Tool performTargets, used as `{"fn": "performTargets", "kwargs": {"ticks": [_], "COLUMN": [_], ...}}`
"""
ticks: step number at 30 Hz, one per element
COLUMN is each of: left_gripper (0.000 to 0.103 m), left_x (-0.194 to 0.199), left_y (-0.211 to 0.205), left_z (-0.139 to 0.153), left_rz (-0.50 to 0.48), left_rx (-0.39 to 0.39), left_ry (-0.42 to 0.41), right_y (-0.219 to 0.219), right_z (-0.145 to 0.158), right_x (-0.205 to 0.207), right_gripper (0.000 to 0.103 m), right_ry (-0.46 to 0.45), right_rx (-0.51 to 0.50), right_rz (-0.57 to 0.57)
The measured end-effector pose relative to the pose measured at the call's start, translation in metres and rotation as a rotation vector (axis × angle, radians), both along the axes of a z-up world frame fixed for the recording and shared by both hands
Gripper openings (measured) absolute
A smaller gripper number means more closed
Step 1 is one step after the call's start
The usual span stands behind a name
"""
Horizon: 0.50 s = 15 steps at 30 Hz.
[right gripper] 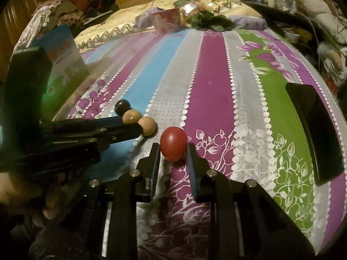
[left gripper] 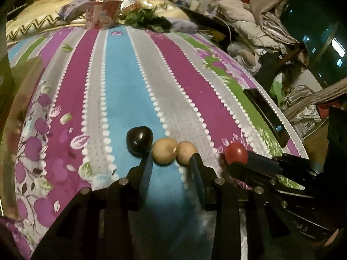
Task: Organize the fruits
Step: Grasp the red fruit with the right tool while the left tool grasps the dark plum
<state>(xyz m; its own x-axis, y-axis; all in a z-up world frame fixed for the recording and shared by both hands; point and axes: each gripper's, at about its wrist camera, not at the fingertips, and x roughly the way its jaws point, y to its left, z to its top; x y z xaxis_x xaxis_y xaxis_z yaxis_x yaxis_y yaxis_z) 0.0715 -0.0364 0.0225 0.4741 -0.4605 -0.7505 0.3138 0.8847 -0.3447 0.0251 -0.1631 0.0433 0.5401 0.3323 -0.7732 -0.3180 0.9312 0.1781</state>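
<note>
Three fruits already sit in a row on the striped, flowered bed sheet (left gripper: pixel 121 82): a dark, nearly black round fruit (left gripper: pixel 139 138), then two tan round fruits, the first (left gripper: pixel 164 153) touching the dark one and the second (left gripper: pixel 187 153) touching the first. My right gripper (right gripper: pixel 173 155) is clamped narrow on the small red round fruit (right gripper: pixel 173 144), held low just beside the right end of that row, apart from it and not yet set down in line. My left gripper (left gripper: pixel 171 158) stands partly closed around the two tan fruits, its fingers flanking the pair; I cannot tell whether the pads actually press on them. So I judge the lining-up mostly done, with the red one left to join.

Around: a black phone (right gripper: pixel 314 132) lies near the bed's right edge, well clear, and a blue-and-white box (right gripper: pixel 63 54) stands at the left. Leafy greens (left gripper: pixel 143 17) and packets lie far off by the pillows (no bother). My left gripper itself crowds the spot.
</note>
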Motion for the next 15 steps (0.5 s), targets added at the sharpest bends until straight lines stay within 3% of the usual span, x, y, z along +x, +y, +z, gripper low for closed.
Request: {"fn": "performTargets", "kwargs": {"ticks": [7, 10, 12, 15], "left_gripper": [0.041, 0.037, 0.016, 0.006], "left_x": [0.005, 0.005, 0.004, 0.000], "left_y": [-0.007, -0.005, -0.005, -0.005], "left_z": [-0.002, -0.002, 0.000, 0.002], "left_rz": [-0.016, -0.024, -0.031, -0.037], "left_rx": [-0.036, -0.045, -0.046, -0.025], "left_ry": [-0.029, -0.026, -0.028, -0.023], "right_y": [-0.001, -0.005, -0.007, -0.011], "right_z": [-0.004, -0.003, -0.004, -0.005], "right_x": [0.005, 0.005, 0.004, 0.002], "right_gripper": [0.025, 0.025, 0.025, 0.025], "right_ry": [0.010, 0.012, 0.014, 0.016], "right_rx": [0.016, 0.028, 0.032, 0.034], "right_rz": [-0.003, -0.011, -0.016, -0.022]}}
